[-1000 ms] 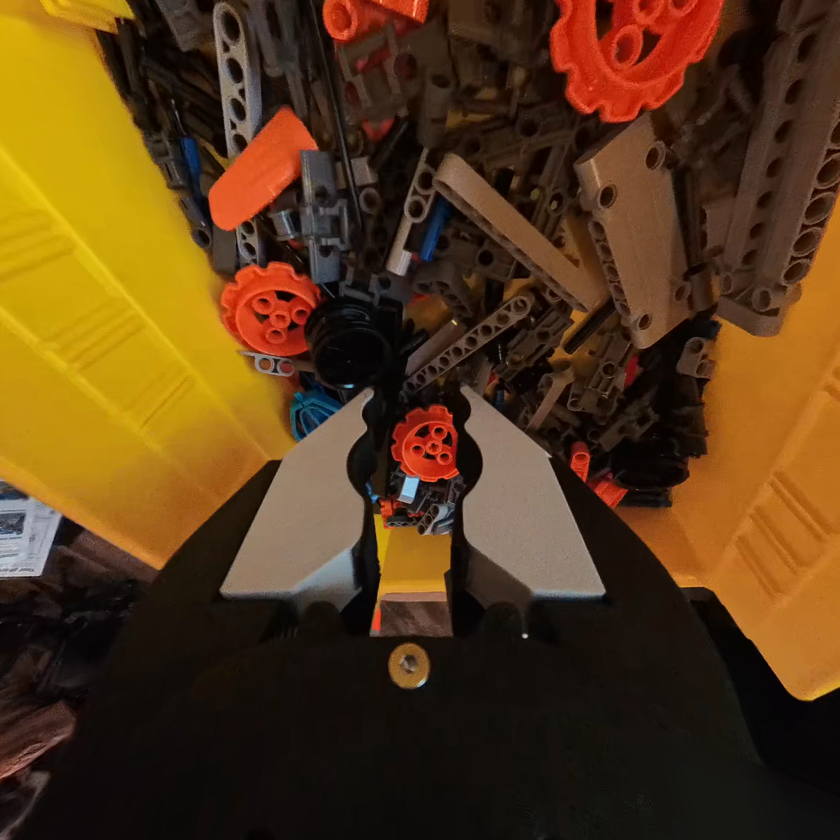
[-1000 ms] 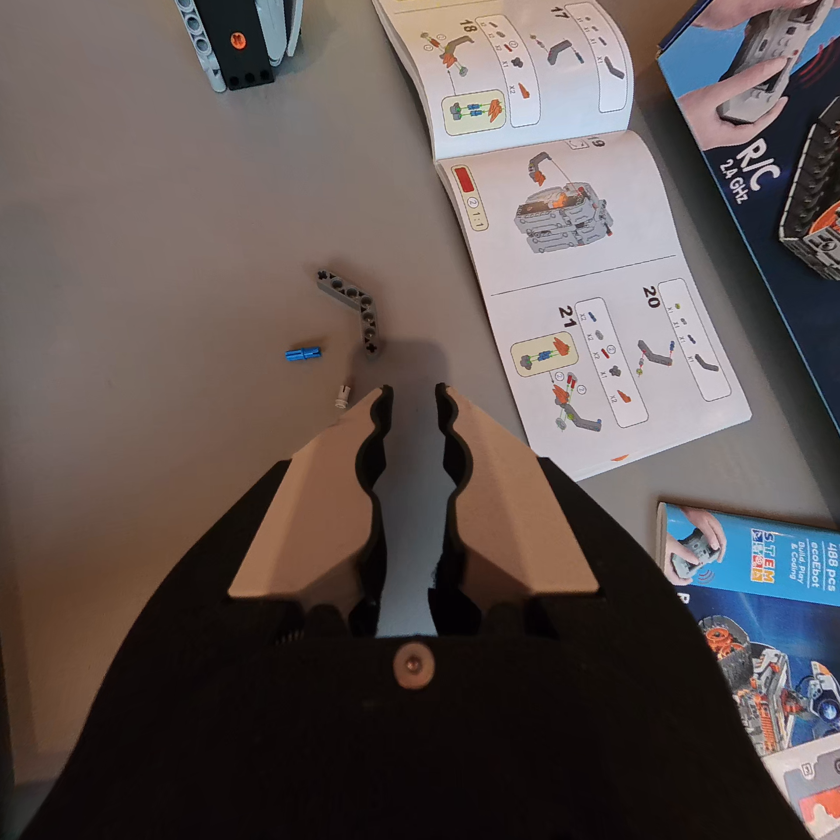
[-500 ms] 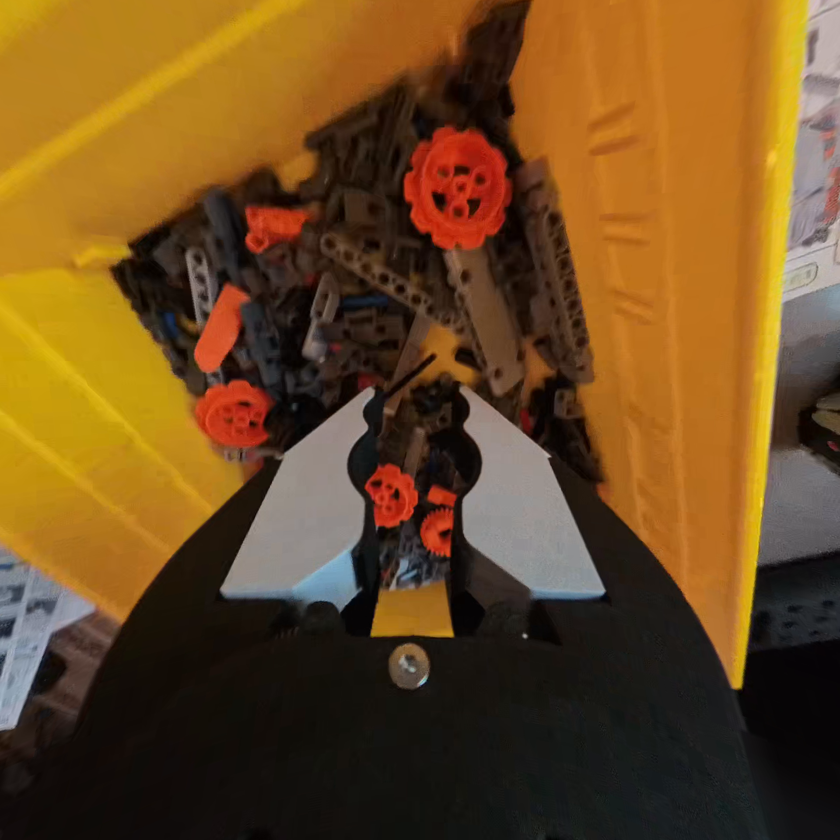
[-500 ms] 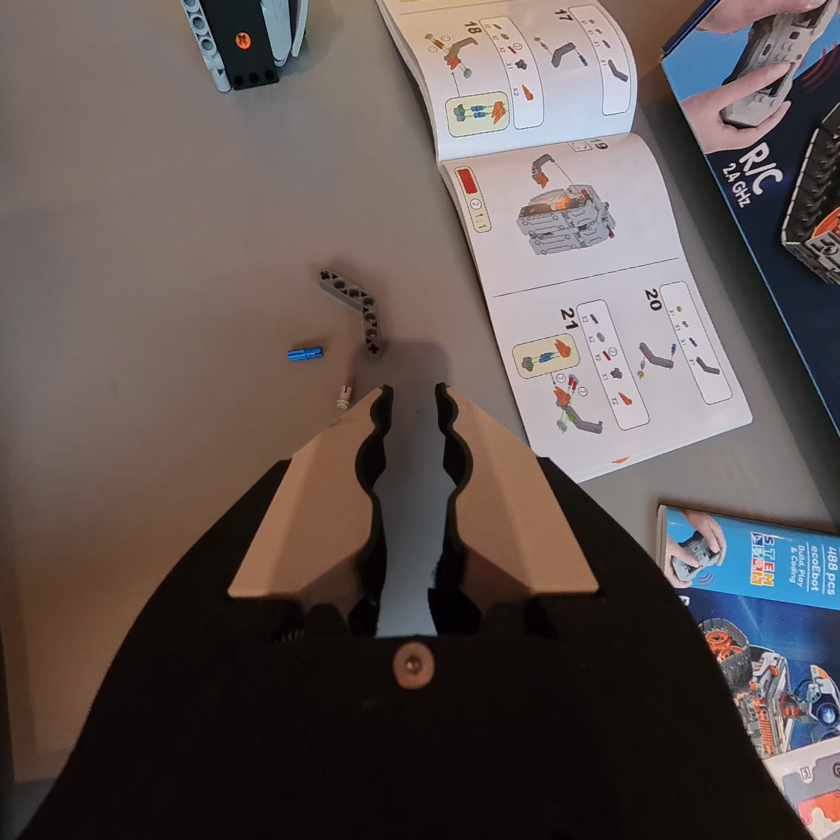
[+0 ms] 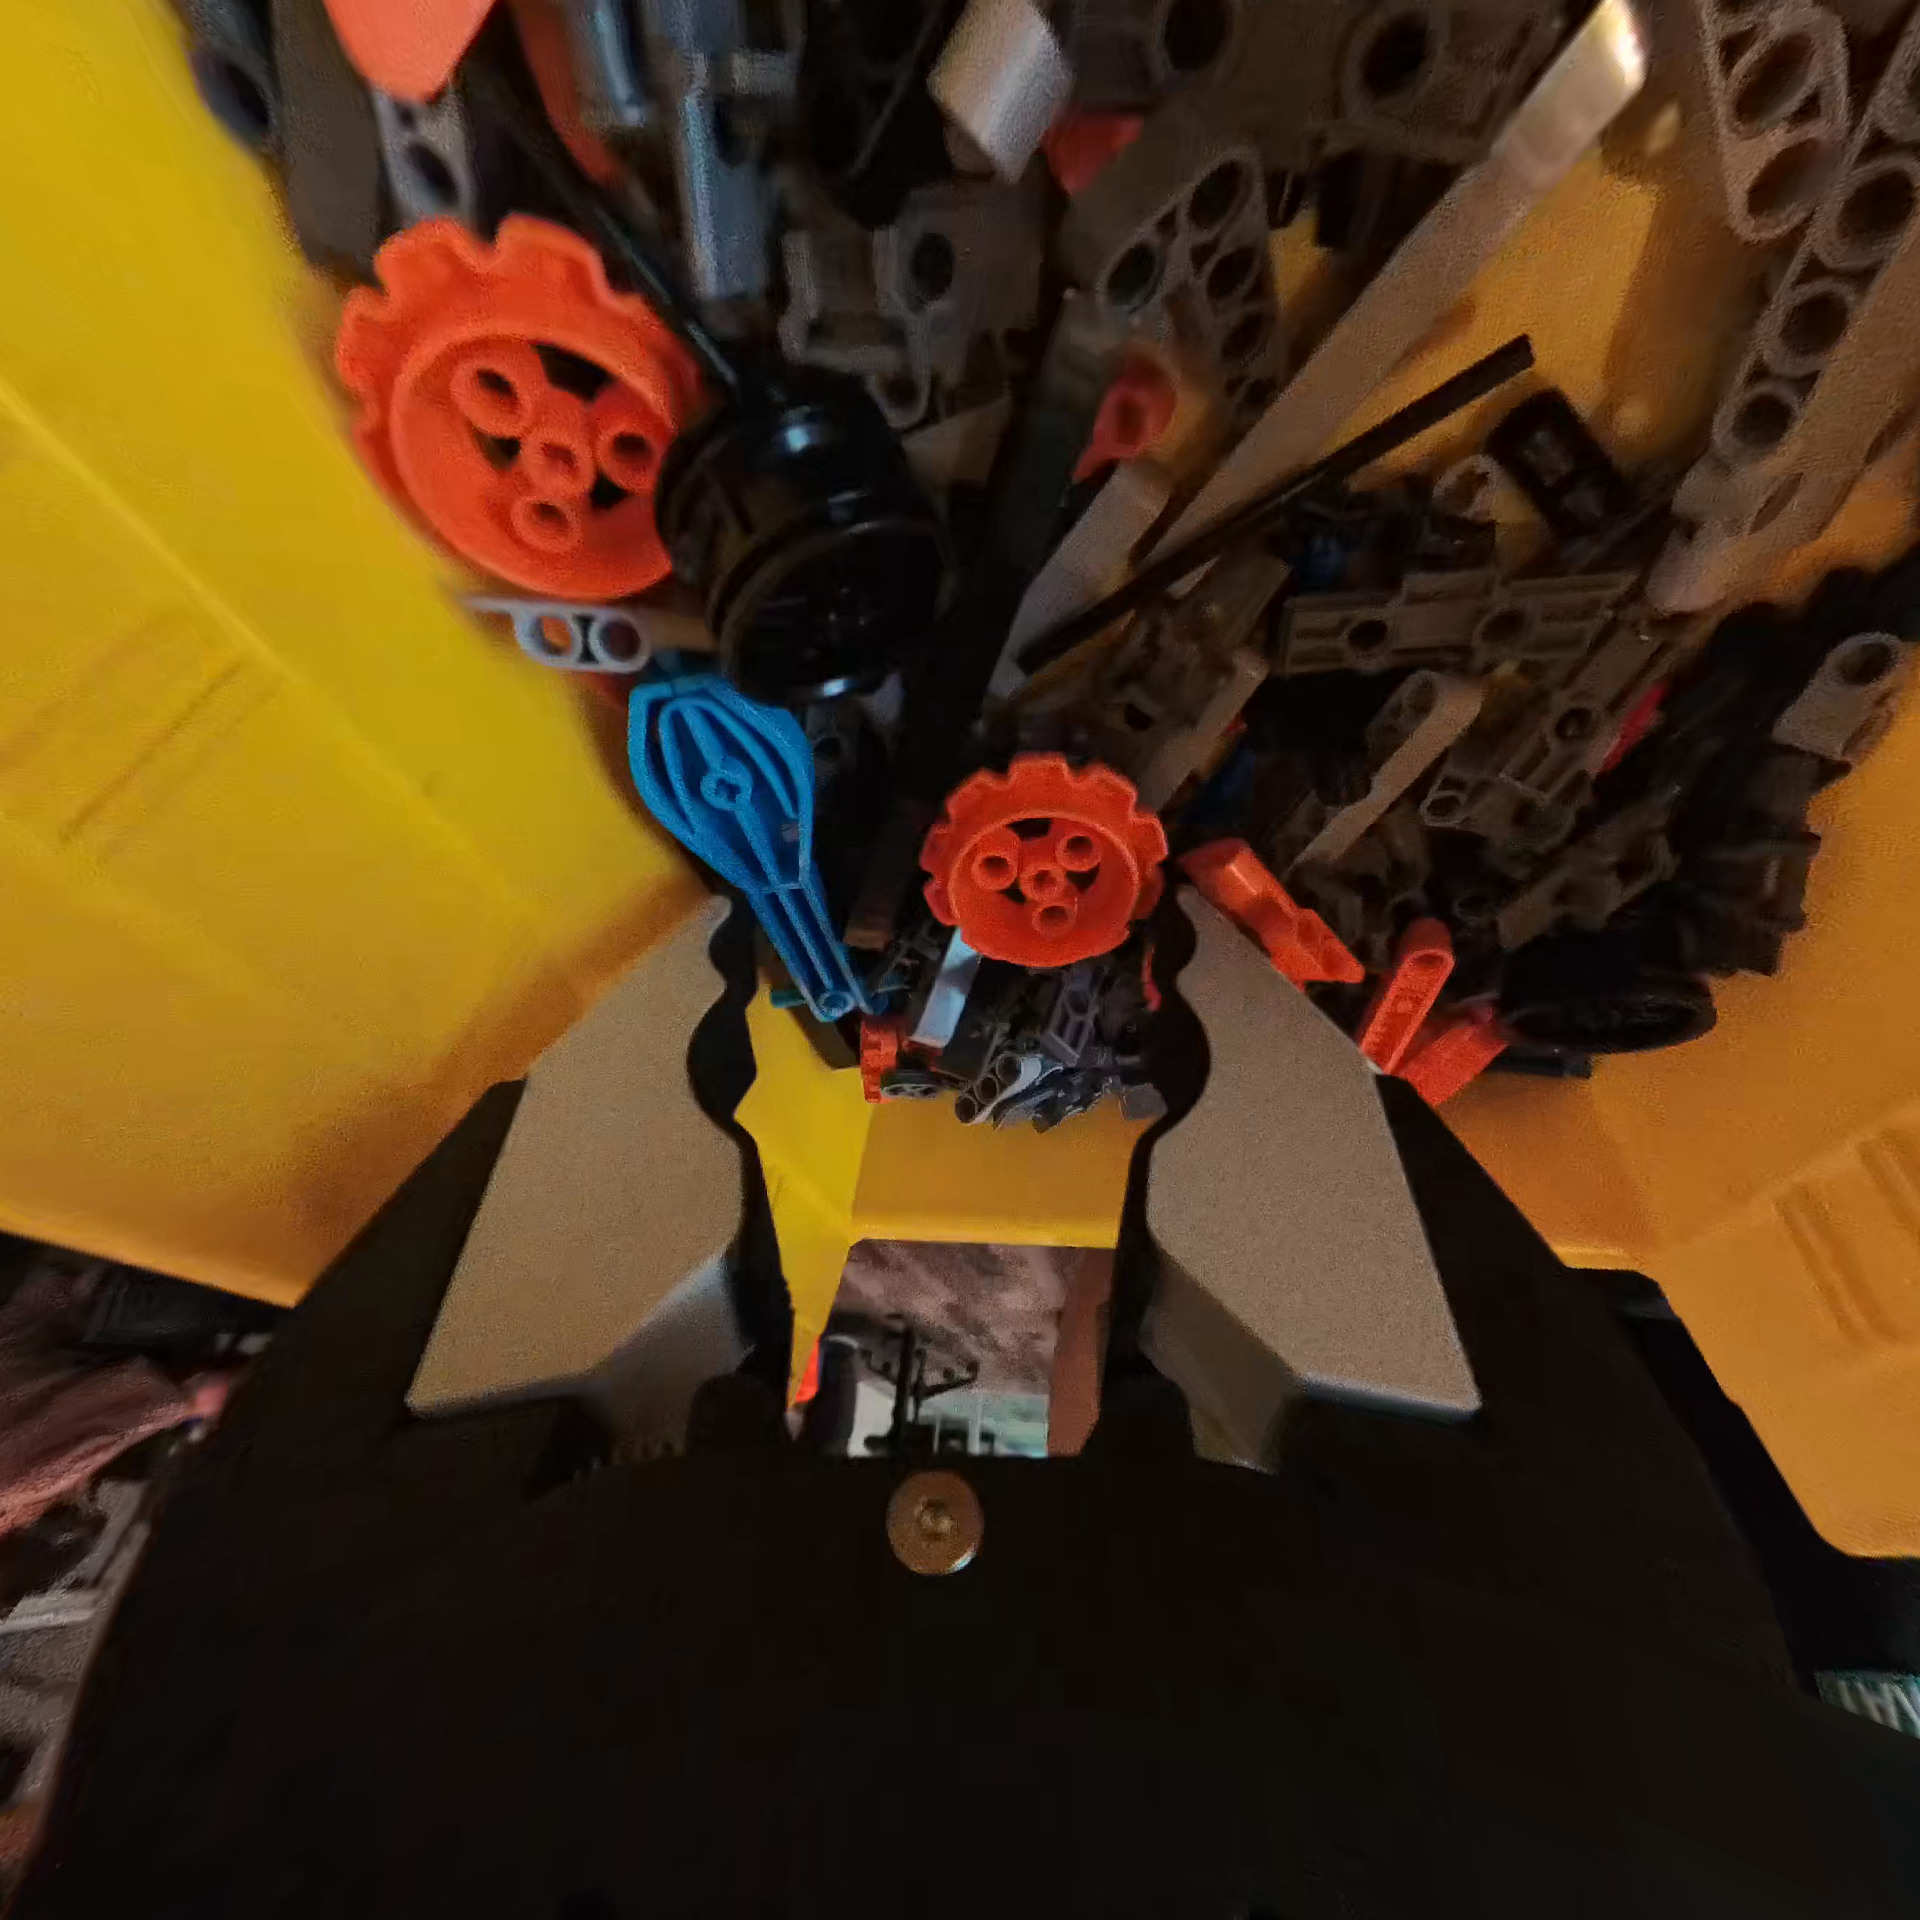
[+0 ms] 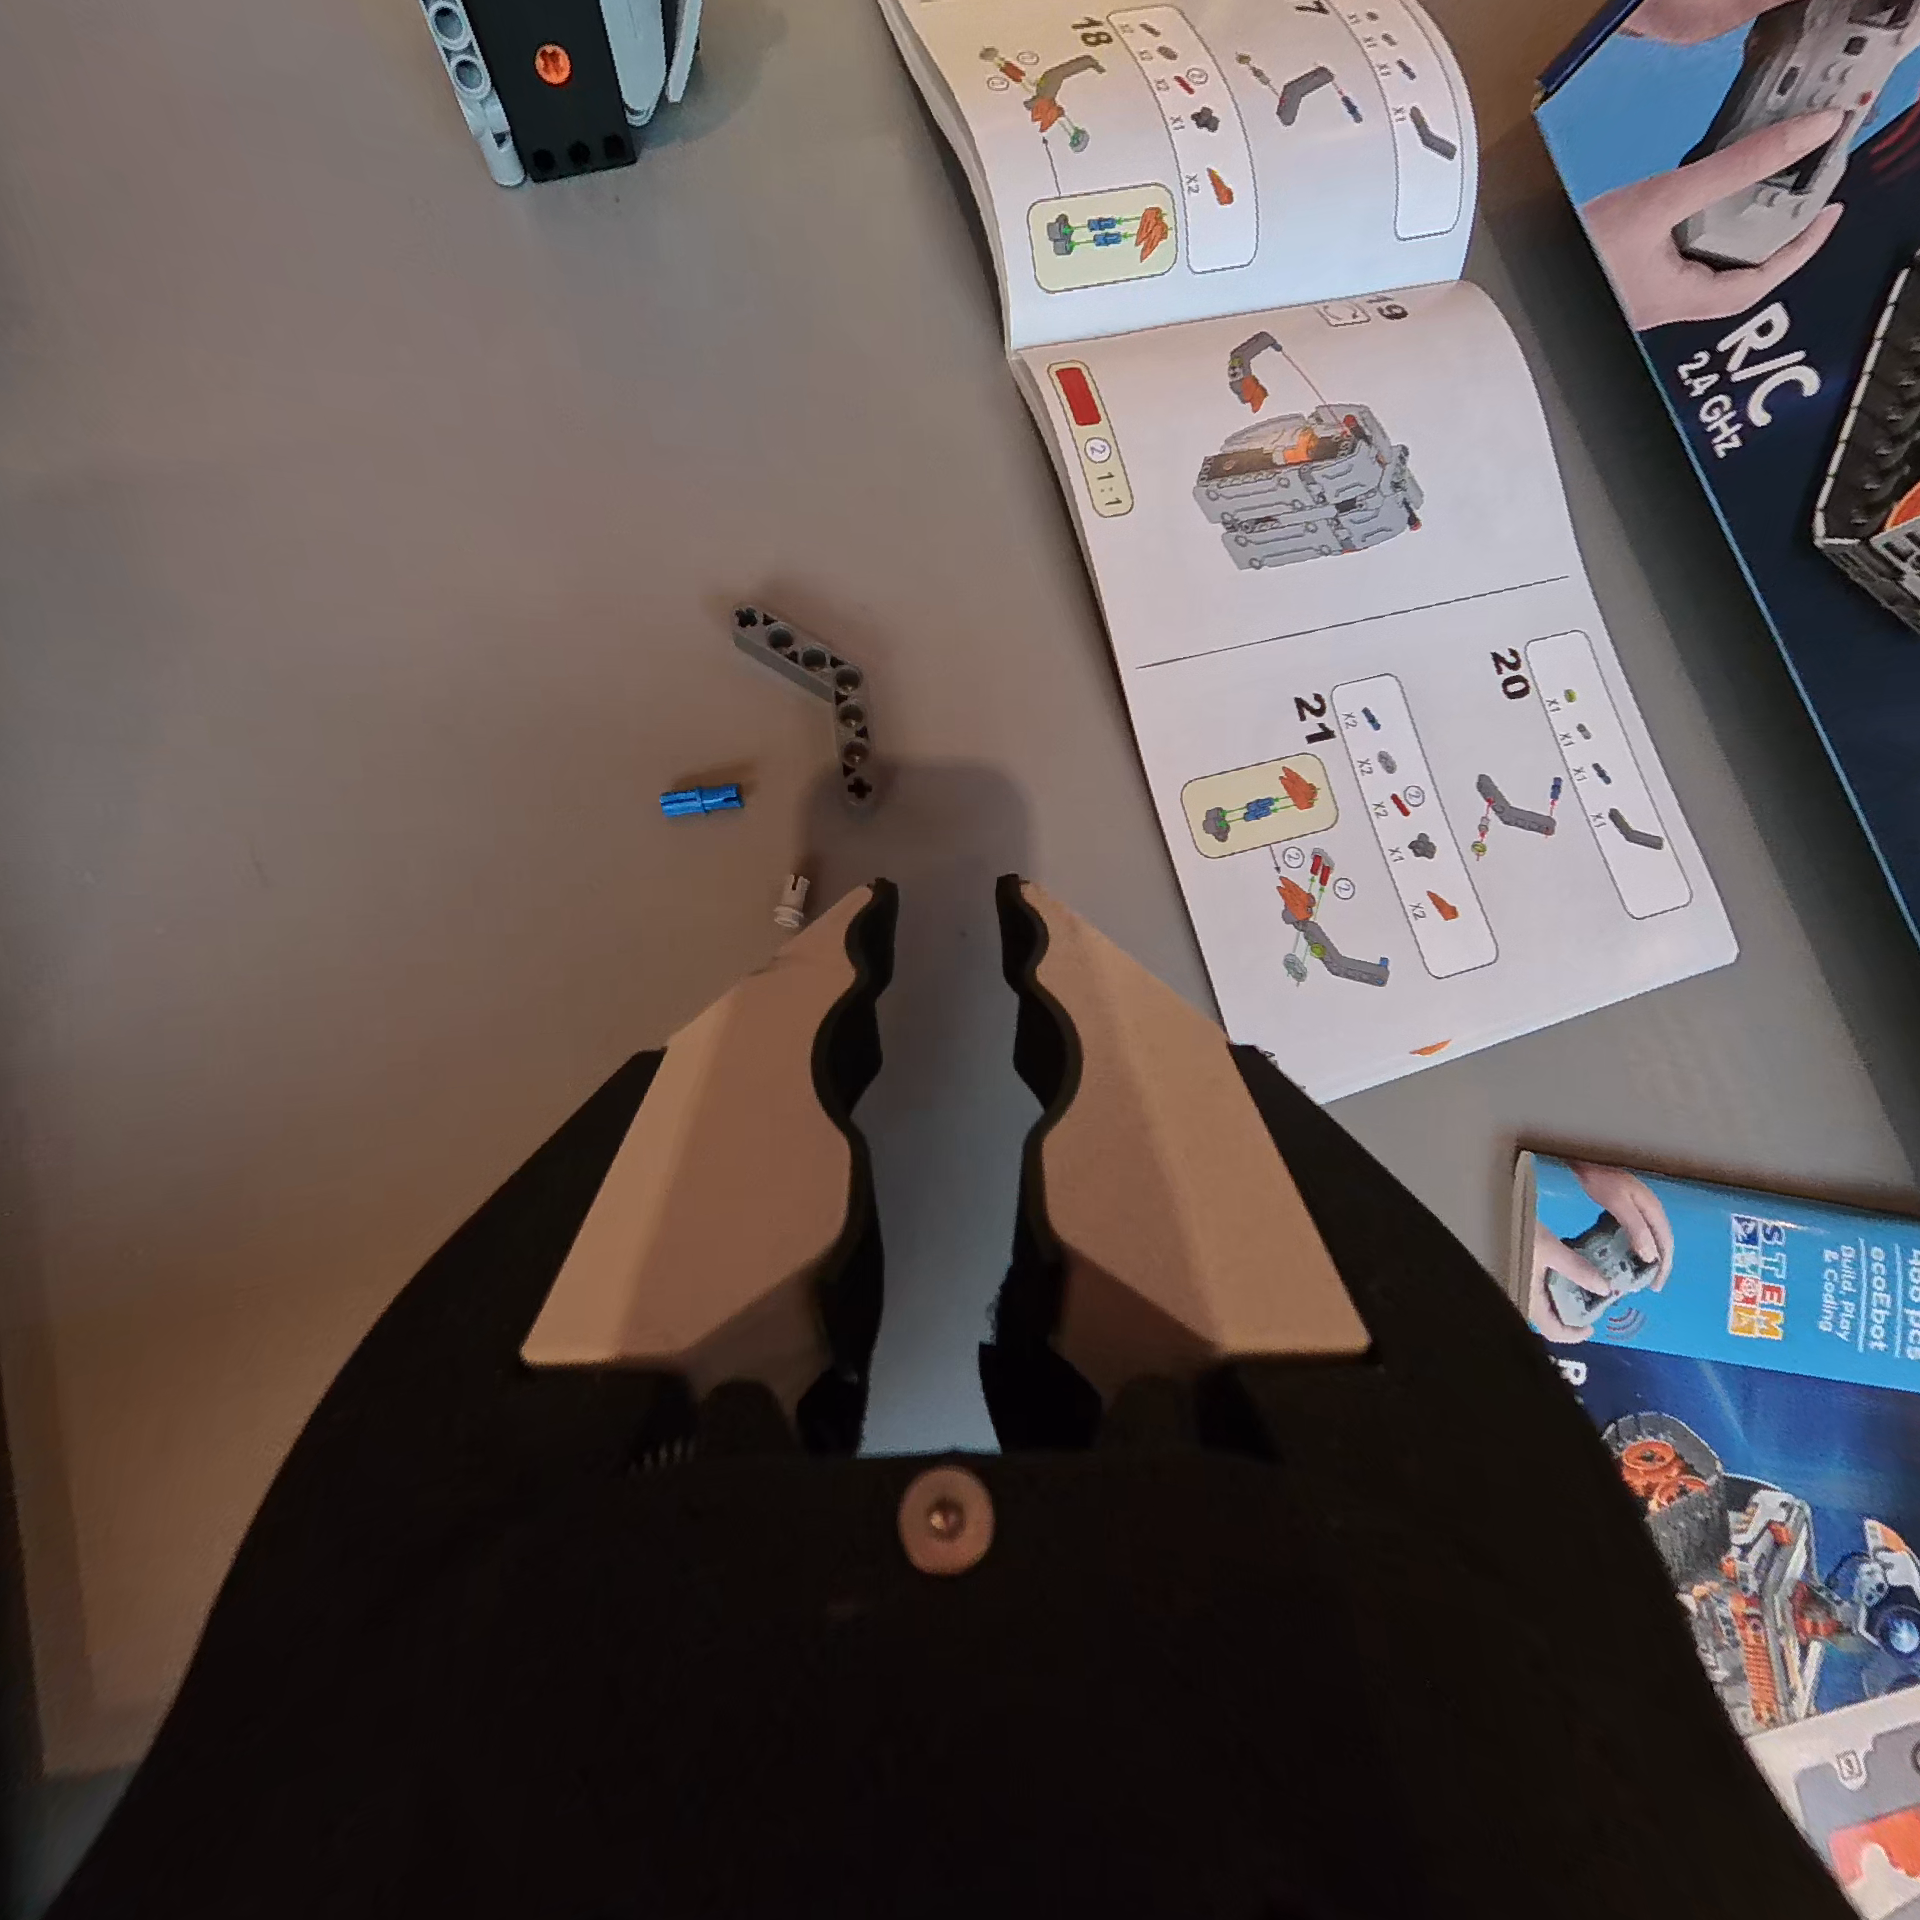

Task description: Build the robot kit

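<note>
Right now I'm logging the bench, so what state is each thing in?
left gripper: open, empty, over the yellow bin
small orange gear: loose, lying flat
right gripper: open, empty
instruction booklet: lying open
bent grey beam: flat on table
blue pin: loose, unattached

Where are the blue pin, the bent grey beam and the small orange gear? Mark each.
blue pin (image 6: 701, 801), right wrist view, middle of its body.
bent grey beam (image 6: 831, 686), right wrist view, at its elbow.
small orange gear (image 5: 1042, 860), left wrist view, its hub.

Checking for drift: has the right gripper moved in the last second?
No. The right gripper sits the same beside the bent beam and blue pin.
</note>
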